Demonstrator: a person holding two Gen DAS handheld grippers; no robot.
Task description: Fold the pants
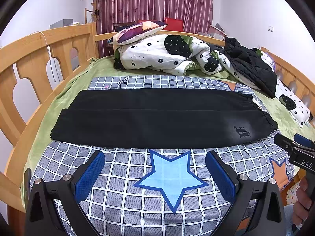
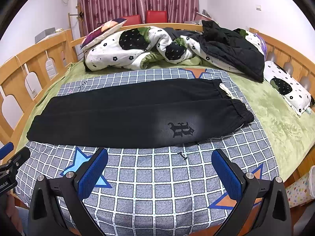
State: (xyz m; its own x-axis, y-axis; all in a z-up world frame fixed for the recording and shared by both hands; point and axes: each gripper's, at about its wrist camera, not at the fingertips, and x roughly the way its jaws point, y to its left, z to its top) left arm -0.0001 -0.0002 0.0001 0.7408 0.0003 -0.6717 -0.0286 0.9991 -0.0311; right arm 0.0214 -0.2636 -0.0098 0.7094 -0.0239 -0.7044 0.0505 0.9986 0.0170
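Black pants point(image 1: 157, 118) lie flat across a grey checked sheet point(image 1: 126, 177) on the bed, folded lengthwise with one leg on the other, waistband at the right, cuffs at the left. A dark logo point(image 2: 181, 129) and a white drawstring point(image 2: 228, 92) show near the waistband in the right wrist view, where the pants point(image 2: 128, 116) lie the same way. My left gripper point(image 1: 155, 157) is open and empty, just short of the pants' near edge. My right gripper point(image 2: 159, 155) is open and empty, near the logo end. Each gripper shows in the other's view, the right one point(image 1: 293, 145) and the left one point(image 2: 11, 155).
A rumpled flower-print duvet point(image 1: 167, 53), a patchwork pillow point(image 1: 139, 31) and a black jacket point(image 1: 250, 66) are piled at the bed's far end. Wooden rails point(image 1: 29, 59) border both long sides. A small printed pillow point(image 2: 287, 90) lies at the right on the green blanket point(image 2: 275, 114).
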